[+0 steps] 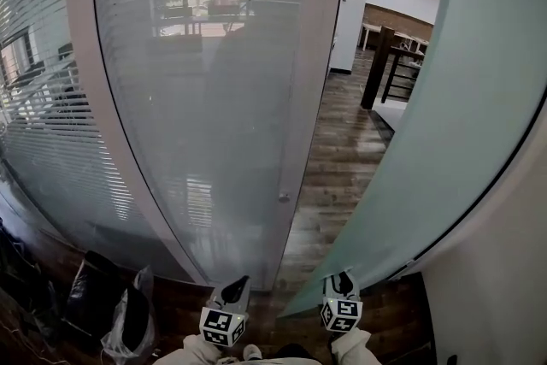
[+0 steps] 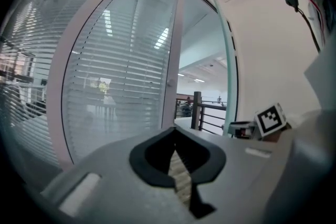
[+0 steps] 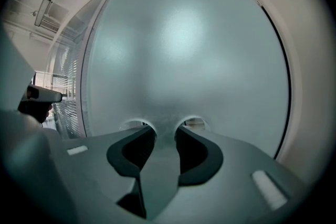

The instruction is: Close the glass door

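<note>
Frosted glass door [image 1: 479, 98] is seen swung open at the right of the doorway. The right tongs [image 1: 342, 279], jaws apart, are set against its face, apparently for pushing; the left tongs [image 1: 238, 284] are closed, empty.

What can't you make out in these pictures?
- Head view: the frosted glass door hides whatever lies behind it; no handle shows.
- Right gripper view: whether the open right gripper touches the door; the frosting blurs the contact.
- Head view: what the dark bags at lower left hold; too dim.
</note>
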### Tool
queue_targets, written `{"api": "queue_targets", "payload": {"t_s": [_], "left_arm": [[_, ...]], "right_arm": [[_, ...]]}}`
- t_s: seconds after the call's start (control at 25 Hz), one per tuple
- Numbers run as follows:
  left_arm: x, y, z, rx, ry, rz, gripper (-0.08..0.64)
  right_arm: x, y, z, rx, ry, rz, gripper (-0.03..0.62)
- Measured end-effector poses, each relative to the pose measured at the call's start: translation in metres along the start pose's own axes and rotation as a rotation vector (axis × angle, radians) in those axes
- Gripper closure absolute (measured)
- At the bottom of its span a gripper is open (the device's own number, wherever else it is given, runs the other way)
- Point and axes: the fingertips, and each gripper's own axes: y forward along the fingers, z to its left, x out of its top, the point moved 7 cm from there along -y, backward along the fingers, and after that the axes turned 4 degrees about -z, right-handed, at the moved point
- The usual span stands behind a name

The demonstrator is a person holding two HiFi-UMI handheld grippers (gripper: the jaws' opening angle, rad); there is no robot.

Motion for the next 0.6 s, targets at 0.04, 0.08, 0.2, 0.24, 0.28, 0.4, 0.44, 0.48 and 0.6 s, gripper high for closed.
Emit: {"api": "queue_targets", "payload": {"t_s": [0.04,0.08,0.2,0.24,0.28,0.4,0.44,0.48,0.6], "left_arm": [[0.000,0.001,0.000,-0.002,0.000,0.001,0.557],[0.000,0.002,0.000,-0.004,0.000,0.003,0.557],[-0.001,0.006,-0.001,-0.007,0.000,0.005,0.557],[-0.001,0.009,0.000,-0.007,0.000,0.005,0.557],[0.000,0.012,0.001,-0.007,0.001,0.003,0.557],[0.003,0.020,0.002,-0.003,0.001,0.000,0.557],[0.003,0.021,0.004,0.000,0.001,0.001,0.557],[0.003,0.023,0.006,0.003,0.000,0.004,0.557],[0.005,0.028,0.013,0.015,-0.002,0.005,0.557]], "right_arm": [[0.000,0.003,-0.001,0.000,0.000,0.003,0.462],[0.000,0.005,-0.002,0.003,-0.001,0.006,0.462],[0.001,0.011,-0.003,0.013,-0.005,0.016,0.462],[0.002,0.014,-0.003,0.014,-0.006,0.016,0.460],[0.003,0.017,-0.003,0.011,-0.008,0.015,0.460],[0.006,0.025,-0.005,0.004,-0.013,0.015,0.460],[0.006,0.028,-0.004,0.004,-0.013,0.018,0.460],[0.006,0.031,-0.003,0.006,-0.014,0.022,0.460],[0.009,0.041,0.000,0.011,-0.020,0.024,0.460]]}}
